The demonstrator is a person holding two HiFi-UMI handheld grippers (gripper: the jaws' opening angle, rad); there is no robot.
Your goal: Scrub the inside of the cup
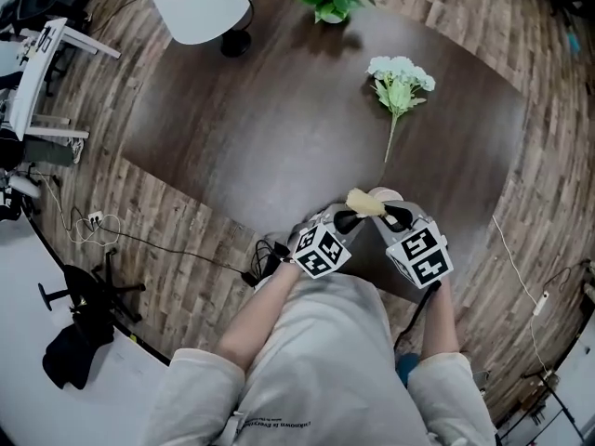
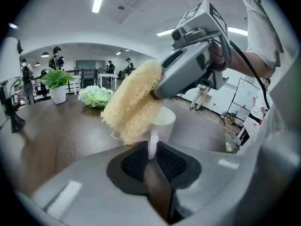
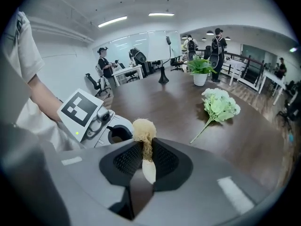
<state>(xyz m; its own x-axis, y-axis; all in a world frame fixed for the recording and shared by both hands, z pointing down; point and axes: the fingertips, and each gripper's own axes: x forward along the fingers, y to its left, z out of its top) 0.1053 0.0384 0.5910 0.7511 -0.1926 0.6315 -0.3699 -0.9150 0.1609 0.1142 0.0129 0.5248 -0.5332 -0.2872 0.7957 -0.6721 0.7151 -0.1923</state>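
Head view shows a round dark-brown wooden table (image 1: 279,128) on a plank floor, with both grippers held close together over its near edge. At the far edge stand a white-shaded lamp on a black base (image 1: 200,6) and a green leafy plant in a white pot (image 3: 199,72). A bunch of white artificial flowers with a green stem (image 1: 398,84) lies on the tabletop right of centre, well apart from the grippers.

Left gripper view has the left gripper (image 2: 153,149) with its 2 jaws clamped on the thin white handle of a white ceramic cup (image 2: 167,121), which stands roughly upright just beyond the jaw tips, above the table's near edge. A pale-yellow fibrous loofah scrubbing pad (image 2: 134,102) sits against the cup's rim and covers its left side. The pad hides the cup's mouth, so I cannot tell whether it reaches inside or what the cup holds.

Right gripper view has the right gripper (image 3: 143,153) pinching that pad edge-on between its 2 black ribbed pads, the frayed end sticking out past the tips towards the left gripper's marker cube. The cup itself cannot be made out in this view.
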